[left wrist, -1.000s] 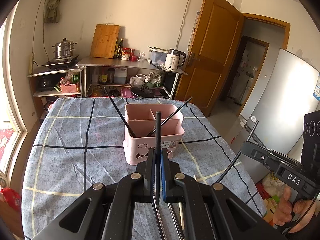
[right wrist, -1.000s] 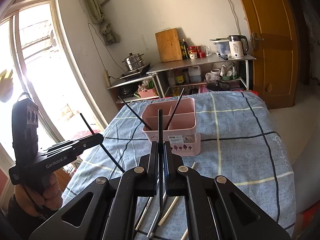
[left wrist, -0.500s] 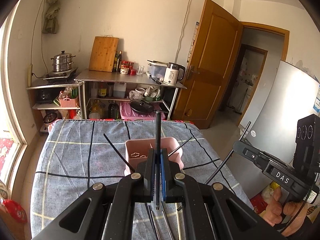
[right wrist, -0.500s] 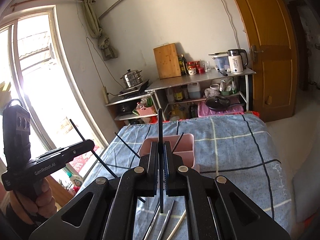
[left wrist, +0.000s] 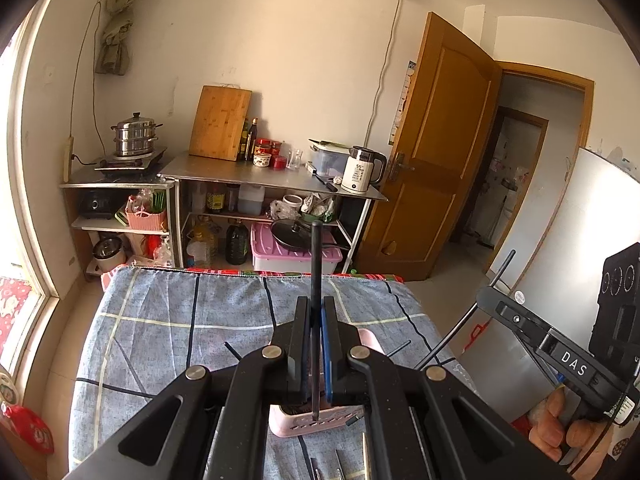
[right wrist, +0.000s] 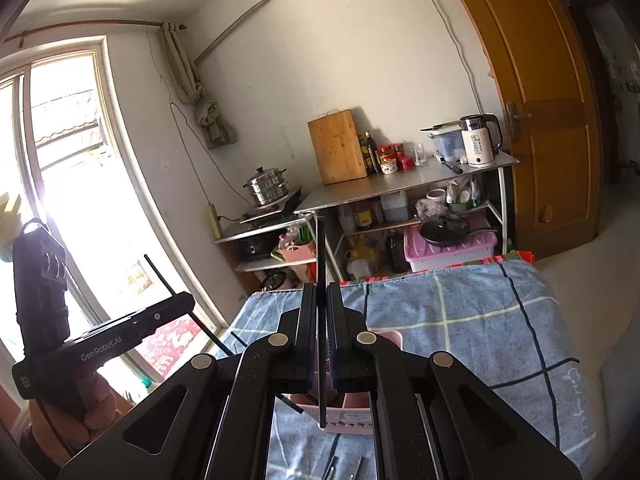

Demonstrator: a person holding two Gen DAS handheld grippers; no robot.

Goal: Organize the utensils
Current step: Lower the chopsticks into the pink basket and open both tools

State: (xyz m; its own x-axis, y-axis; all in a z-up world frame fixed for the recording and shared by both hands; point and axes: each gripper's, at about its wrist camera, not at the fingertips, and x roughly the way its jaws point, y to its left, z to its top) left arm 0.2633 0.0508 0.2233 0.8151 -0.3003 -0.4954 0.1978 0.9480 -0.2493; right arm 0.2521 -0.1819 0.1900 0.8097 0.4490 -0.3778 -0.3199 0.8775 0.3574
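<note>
Ahead of me at twelve o'clock stands a steel shelf [left wrist: 276, 178] against the wall. A wooden cutting board [left wrist: 220, 122] leans at its back, and a white kettle [left wrist: 362, 170] sits toward one o'clock. At ten o'clock a steamer pot [left wrist: 134, 134] rests on a cooktop. The brown door [left wrist: 436, 160] hangs open at two o'clock.

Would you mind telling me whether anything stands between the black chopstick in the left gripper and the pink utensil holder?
Nothing visible does: the black chopstick, clamped in the left gripper, hangs over the pink utensil holder on open air.
</note>
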